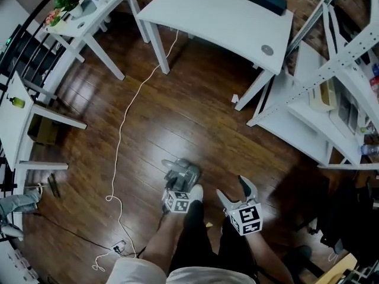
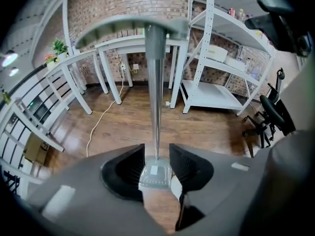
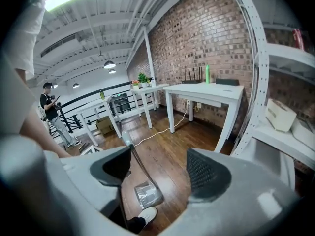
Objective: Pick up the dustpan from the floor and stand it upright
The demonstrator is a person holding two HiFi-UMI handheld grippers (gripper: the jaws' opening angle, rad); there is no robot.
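Stand-up step looks done: the grey long-handled plastic dustpan (image 2: 156, 82) stands upright on the dark wooden floor (image 2: 123, 127), its handle untouched between the part-open jaws of the left gripper (image 2: 156, 163), the right gripper (image 3: 162, 168) is half-open and empty, and the next move is to back the left one off without tipping it.

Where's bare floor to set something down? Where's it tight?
Free: wide floor patch between the white cable, the desk legs and the shelf rack. Tight: by the dustpan and the person's shoe, and around the power strip lower left.
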